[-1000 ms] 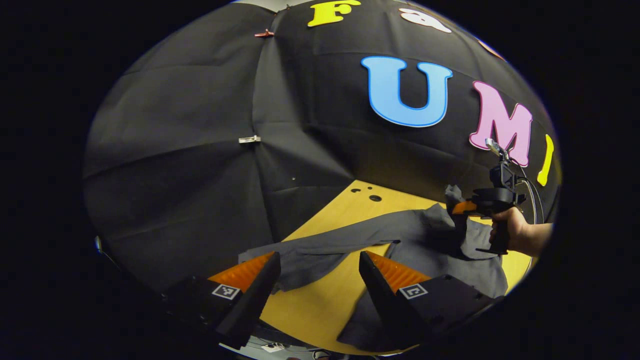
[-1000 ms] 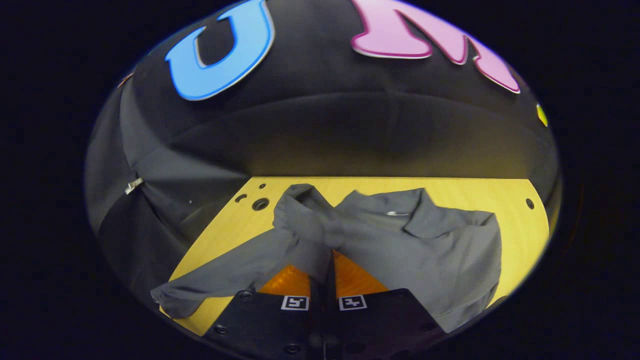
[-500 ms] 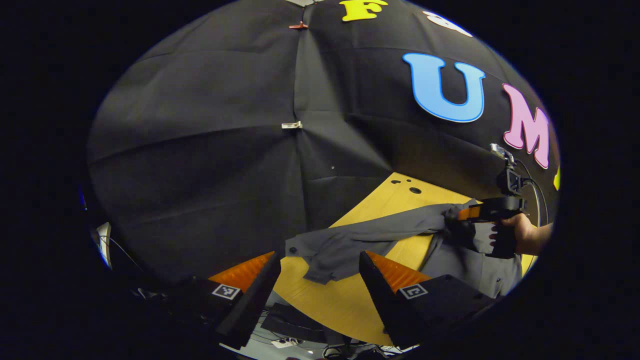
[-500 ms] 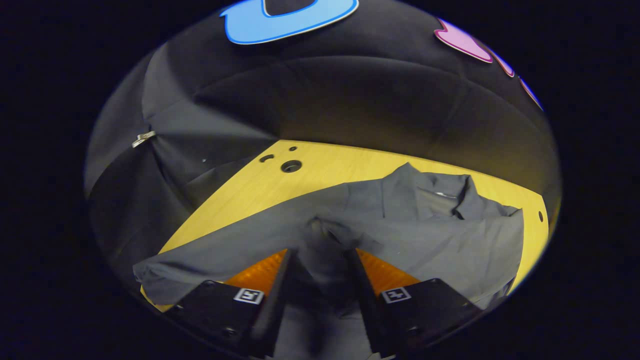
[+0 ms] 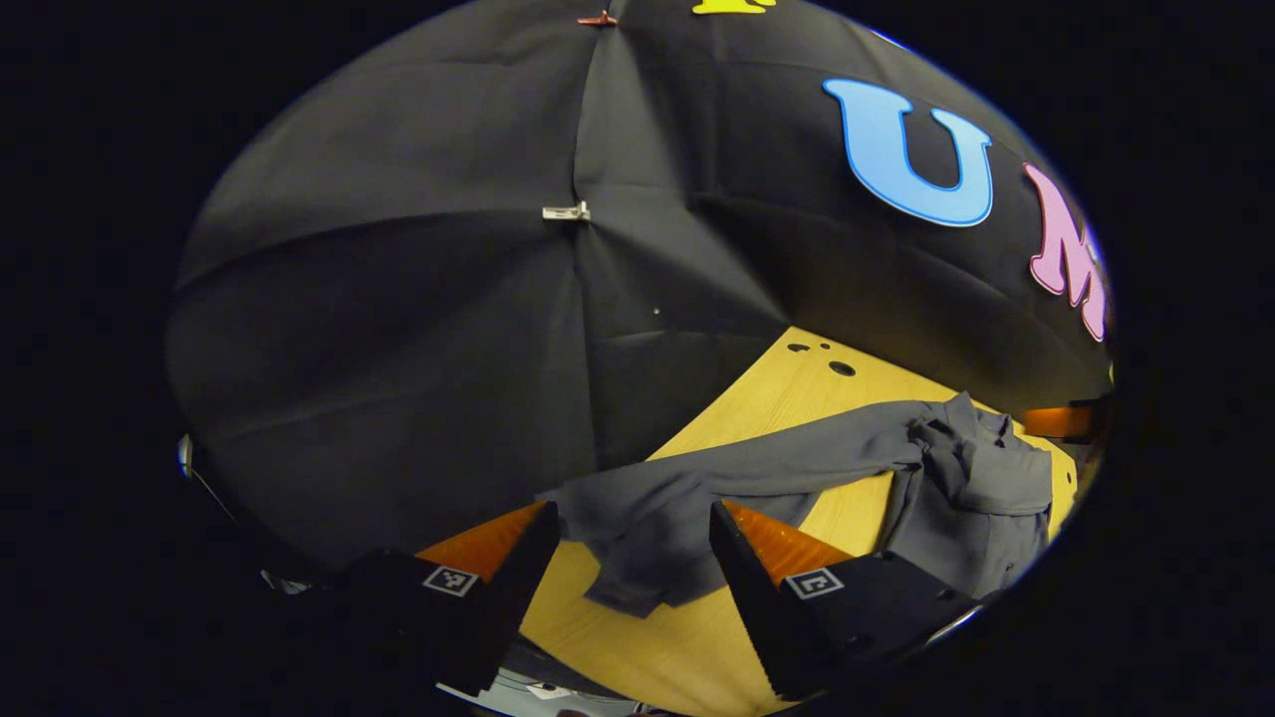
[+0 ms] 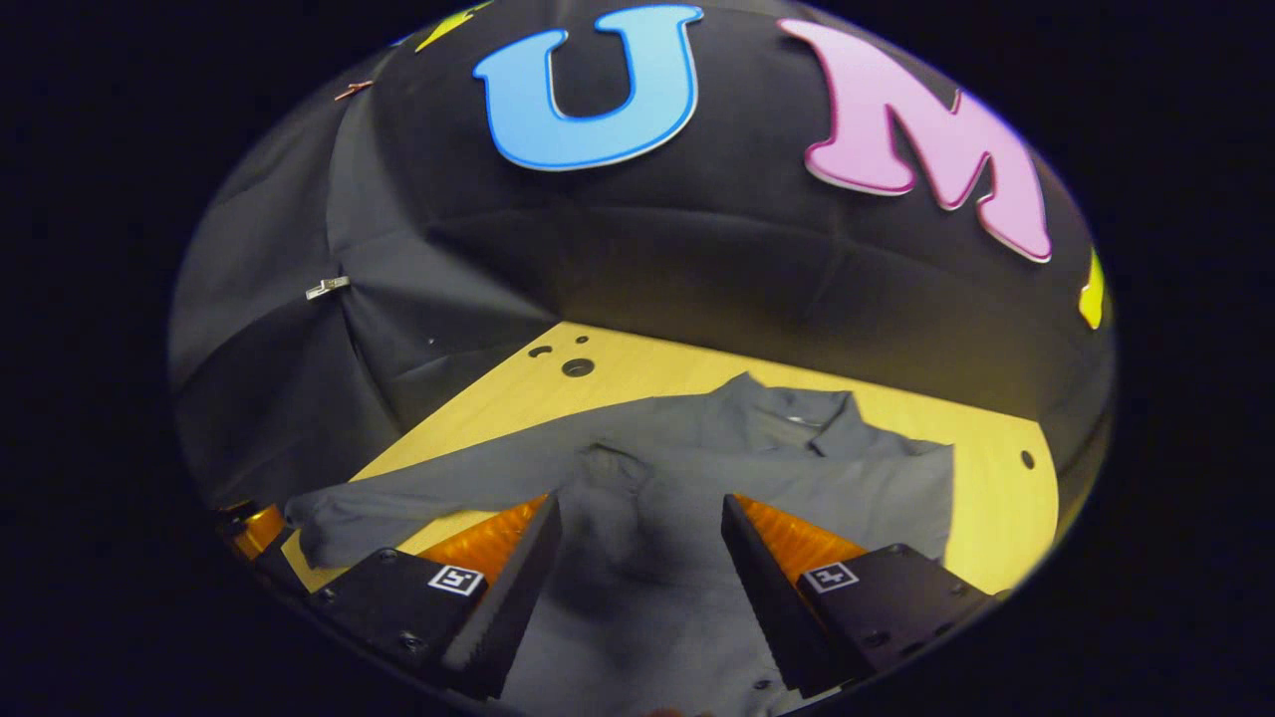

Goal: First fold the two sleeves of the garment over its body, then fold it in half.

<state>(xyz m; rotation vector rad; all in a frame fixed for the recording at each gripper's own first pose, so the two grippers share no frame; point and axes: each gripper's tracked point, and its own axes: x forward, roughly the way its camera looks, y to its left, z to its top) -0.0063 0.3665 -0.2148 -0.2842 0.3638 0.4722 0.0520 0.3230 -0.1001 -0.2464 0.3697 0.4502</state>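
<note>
Seemingly one sleeve (image 6: 618,488) already lies over the shirt (image 6: 847,478), both grippers' jaws released, so the left gripper (image 5: 623,558) must next grasp the outstretched sleeve (image 5: 697,488) on the bench (image 5: 777,398).

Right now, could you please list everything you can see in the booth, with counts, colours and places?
Shirt: one, grey, spread on the table, collar toward the back wall.
Sleeve: one, grey, stretched out sideways, cuff between the left tool's fingers.
Table: one, yellow wood, holes near a far corner.
Wall clip: one, pale, on the cloth seam.
Left tool: one, open, low over the cuff.
Right tool: one, open, above the shirt body.
</note>
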